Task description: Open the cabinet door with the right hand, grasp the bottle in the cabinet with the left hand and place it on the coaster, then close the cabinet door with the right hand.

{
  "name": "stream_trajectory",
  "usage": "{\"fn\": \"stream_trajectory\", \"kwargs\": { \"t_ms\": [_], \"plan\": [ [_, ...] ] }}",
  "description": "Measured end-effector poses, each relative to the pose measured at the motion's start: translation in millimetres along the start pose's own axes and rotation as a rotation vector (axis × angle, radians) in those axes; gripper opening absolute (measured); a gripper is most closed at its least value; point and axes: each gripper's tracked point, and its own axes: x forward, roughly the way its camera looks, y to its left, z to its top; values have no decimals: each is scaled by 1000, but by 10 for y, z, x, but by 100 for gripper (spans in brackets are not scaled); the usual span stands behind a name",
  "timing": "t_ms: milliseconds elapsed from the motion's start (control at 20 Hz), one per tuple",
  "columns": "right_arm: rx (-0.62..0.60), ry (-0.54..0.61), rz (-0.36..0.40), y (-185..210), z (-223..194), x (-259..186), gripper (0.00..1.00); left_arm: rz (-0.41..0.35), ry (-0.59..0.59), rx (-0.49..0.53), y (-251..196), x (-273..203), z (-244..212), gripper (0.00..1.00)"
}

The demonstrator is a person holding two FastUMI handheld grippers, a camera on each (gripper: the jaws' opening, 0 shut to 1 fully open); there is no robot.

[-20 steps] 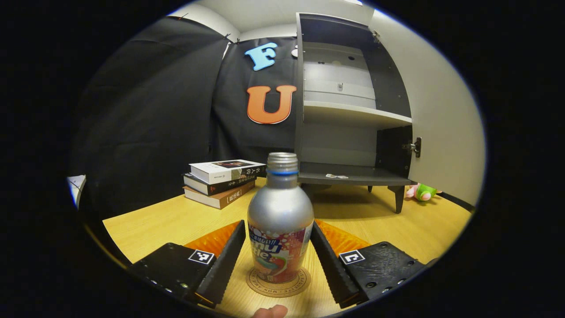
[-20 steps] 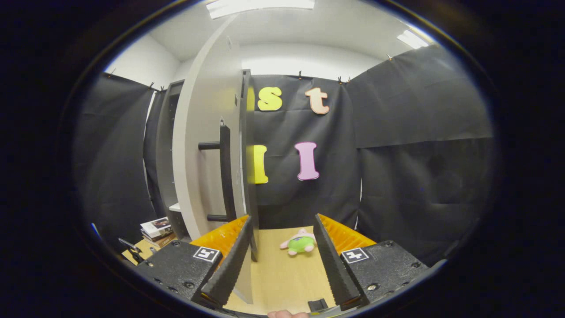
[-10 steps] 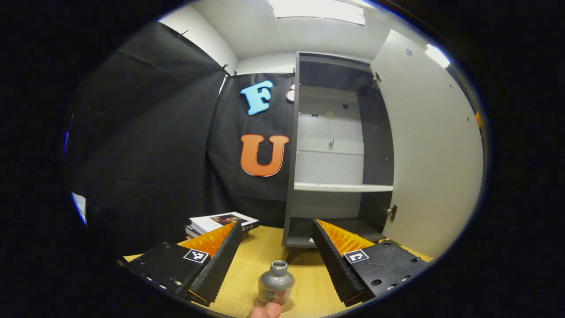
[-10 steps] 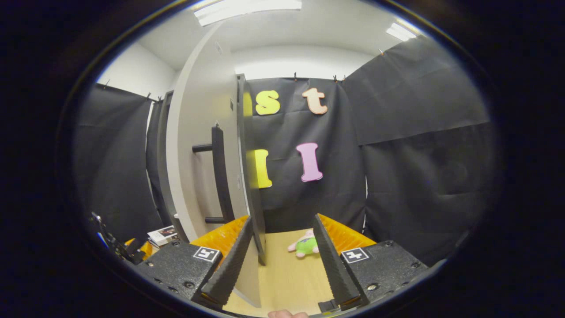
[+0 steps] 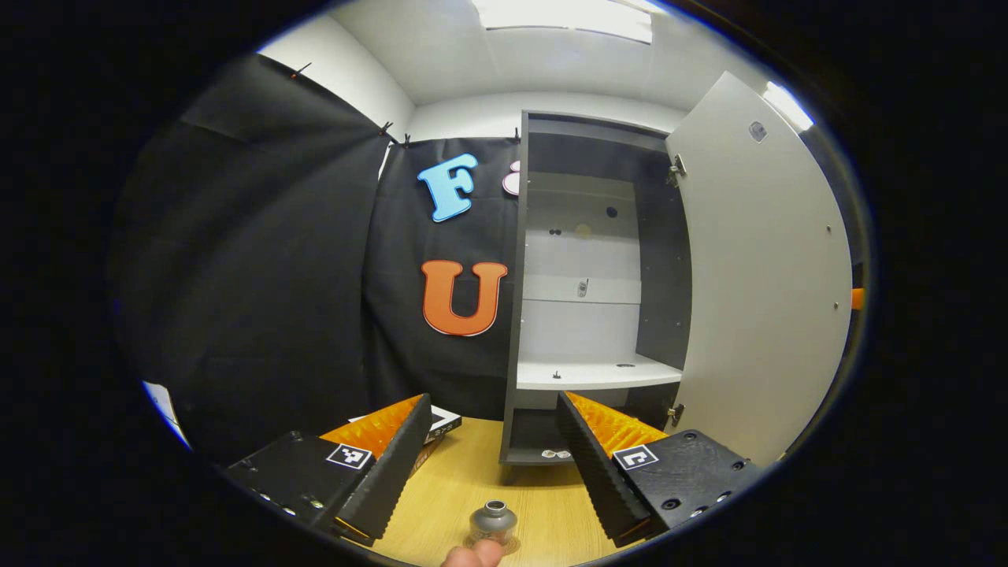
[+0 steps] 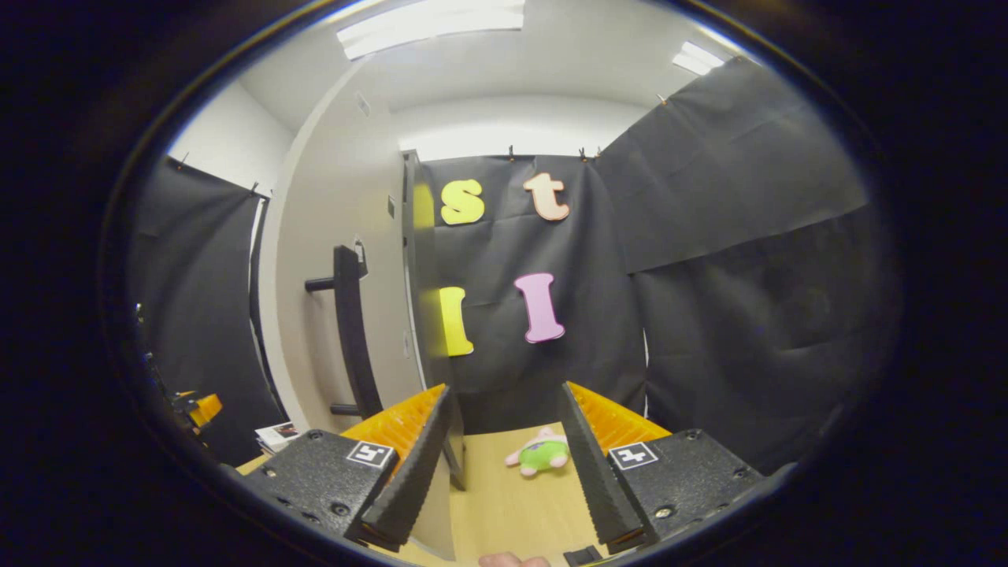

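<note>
The right gripper (image 6: 504, 457) is spread wide, holding nothing. The open cabinet door (image 6: 339, 260) stands just ahead to its left, with the upright bar handle (image 6: 352, 331) on its face. The left gripper (image 5: 492, 453), also wide open, is empty above the bottle (image 5: 491, 521) on the coaster (image 5: 510, 543).

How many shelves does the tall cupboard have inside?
2 show in the open dark grey cabinet: a pale middle shelf and the dark bottom shelf. The left gripper's finger partly hides the bottom one.
</note>
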Motion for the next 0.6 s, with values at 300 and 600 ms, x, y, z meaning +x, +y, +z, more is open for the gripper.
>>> {"fn": "stream_trajectory", "kwargs": {
  "t_ms": [300, 600],
  "plan": [
    [11, 17, 43, 127, -9, 153, 82, -29, -5, 2, -150, -130, 138, 95],
    [-34, 8, 70, 314, 4, 160, 82, -24, 34, -12, -127, -120, -5, 95]
  ]
}}
